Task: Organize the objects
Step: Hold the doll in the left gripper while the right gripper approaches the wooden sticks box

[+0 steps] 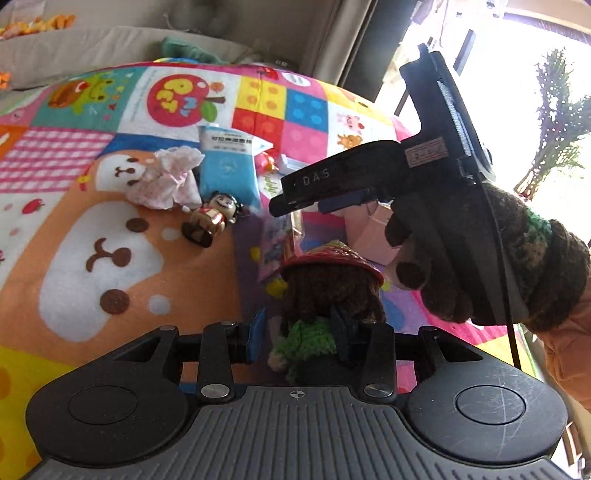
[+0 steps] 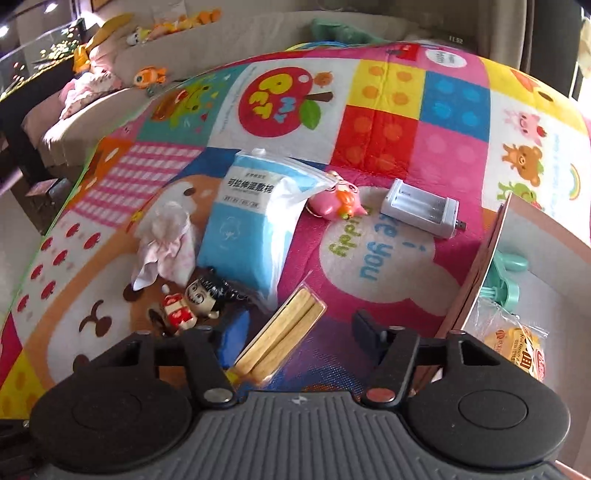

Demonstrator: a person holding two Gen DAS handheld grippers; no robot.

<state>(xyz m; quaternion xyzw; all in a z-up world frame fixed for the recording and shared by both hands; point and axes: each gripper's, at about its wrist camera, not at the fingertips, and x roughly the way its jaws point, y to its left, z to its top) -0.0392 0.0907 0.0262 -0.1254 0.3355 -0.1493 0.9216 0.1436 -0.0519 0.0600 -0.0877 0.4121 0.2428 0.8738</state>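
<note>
While the left gripper [image 1: 299, 332] clamps a crocheted doll [image 1: 325, 295] for sorting, the right gripper [image 2: 295, 332] hangs half-open over wrapped wooden sticks [image 2: 284, 332] near the mat's [image 2: 388, 122] box-side edge.

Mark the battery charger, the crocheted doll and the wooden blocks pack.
battery charger [image 2: 421, 207], right wrist view, on its white casing.
crocheted doll [image 1: 332, 280], left wrist view, on its brown hair.
wooden blocks pack [image 2: 282, 332], right wrist view, on the upper block.

A home living room. A bright cartoon play mat [image 2: 388, 122] covers the floor beside a beige sofa [image 2: 122, 66] strewn with plush toys [image 2: 173, 22].
</note>
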